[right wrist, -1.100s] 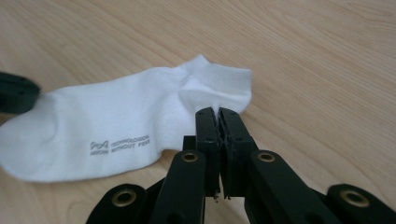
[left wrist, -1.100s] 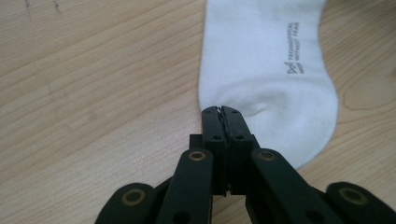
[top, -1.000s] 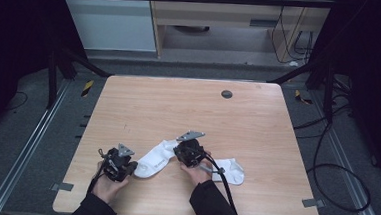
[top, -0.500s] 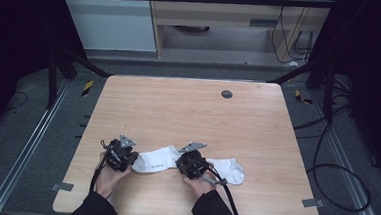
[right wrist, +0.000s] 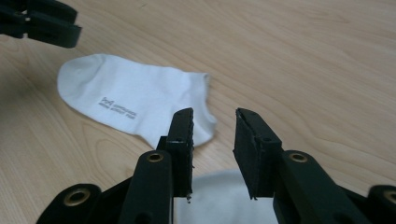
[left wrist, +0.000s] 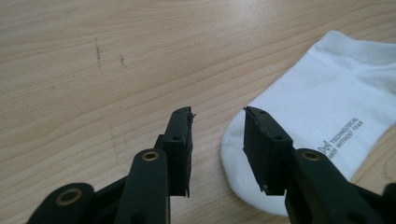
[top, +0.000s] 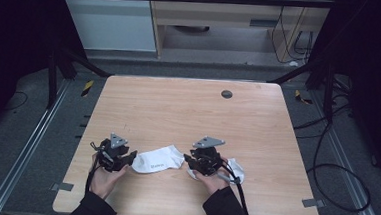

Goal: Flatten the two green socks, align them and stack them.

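Observation:
A white ankle sock (top: 157, 160) with grey print lies flat near the table's front edge, between my two grippers. My left gripper (top: 131, 158) is at its toe end. In the left gripper view the jaws (left wrist: 217, 112) have just been opening, and the sock's toe (left wrist: 303, 116) lies on the wood beside the right jaw, free of the pads. My right gripper (top: 188, 160) is at the sock's other end, its jaws (right wrist: 214, 112) also just opened with nothing gripped. That sock (right wrist: 130, 100) lies ahead of them. A second white sock (top: 235, 171) lies partly under my right hand.
The wooden table (top: 188, 112) has a dark round grommet (top: 226, 94) at the back. Cables (top: 238, 195) trail from my right gripper over the front edge. The far left gripper (right wrist: 42, 23) shows at the top left of the right gripper view.
Both grippers let go of the sock, which was pulled out and now lies flat. My right gripper drew back to the right, off the sock's end.

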Motion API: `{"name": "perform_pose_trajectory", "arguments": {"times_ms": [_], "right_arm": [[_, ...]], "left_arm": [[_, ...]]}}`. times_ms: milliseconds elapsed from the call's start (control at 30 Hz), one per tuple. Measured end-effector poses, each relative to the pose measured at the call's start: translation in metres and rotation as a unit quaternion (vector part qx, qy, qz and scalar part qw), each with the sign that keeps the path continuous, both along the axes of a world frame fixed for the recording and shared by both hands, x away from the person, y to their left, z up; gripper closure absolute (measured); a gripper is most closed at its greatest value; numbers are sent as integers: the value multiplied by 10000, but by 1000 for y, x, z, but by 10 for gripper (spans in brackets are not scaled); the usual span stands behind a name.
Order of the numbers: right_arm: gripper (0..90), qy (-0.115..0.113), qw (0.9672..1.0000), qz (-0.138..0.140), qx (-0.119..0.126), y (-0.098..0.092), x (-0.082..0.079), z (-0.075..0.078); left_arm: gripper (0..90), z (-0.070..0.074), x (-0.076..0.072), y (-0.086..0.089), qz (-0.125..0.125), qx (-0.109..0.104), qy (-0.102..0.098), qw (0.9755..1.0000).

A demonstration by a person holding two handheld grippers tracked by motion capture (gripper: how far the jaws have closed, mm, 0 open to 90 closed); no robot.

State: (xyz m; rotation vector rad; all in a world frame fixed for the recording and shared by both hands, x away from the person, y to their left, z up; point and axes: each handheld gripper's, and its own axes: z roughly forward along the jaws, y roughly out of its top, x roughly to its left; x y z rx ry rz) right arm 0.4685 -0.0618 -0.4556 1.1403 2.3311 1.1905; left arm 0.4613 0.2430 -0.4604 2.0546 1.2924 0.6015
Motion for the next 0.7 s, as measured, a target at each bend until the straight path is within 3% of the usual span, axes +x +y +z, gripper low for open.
{"name": "perform_pose_trajectory", "arguments": {"times_ms": [133, 167, 300, 400, 433, 500, 700], "right_arm": [[648, -94, 9998, -170, -24, -18, 1, 5], [637, -120, 9994, -328, -58, -35, 0, 7], [621, -138, 9984, -543, -88, -63, -4, 6], [612, -112, 9976, -679, -122, -84, -8, 5], [610, -91, 9972, -729, -145, -92, -10, 4], [604, -29, 9967, -788, -176, -102, -13, 2], [589, 214, 9950, -902, -363, -127, -20, -7]], "left_arm": [[599, 5, -4, -6, -71, -116, -75, 9999], [598, 9, -7, -17, -234, -159, -107, 9995], [595, 14, -12, -40, -586, -182, -154, 9980], [602, 15, -15, -63, -884, -218, -85, 9958], [606, 15, -15, -63, -884, -218, -85, 9958], [612, 15, -17, -81, -1099, -137, -19, 9939], [618, 8, -14, -116, -1365, -91, 140, 9905]]}}
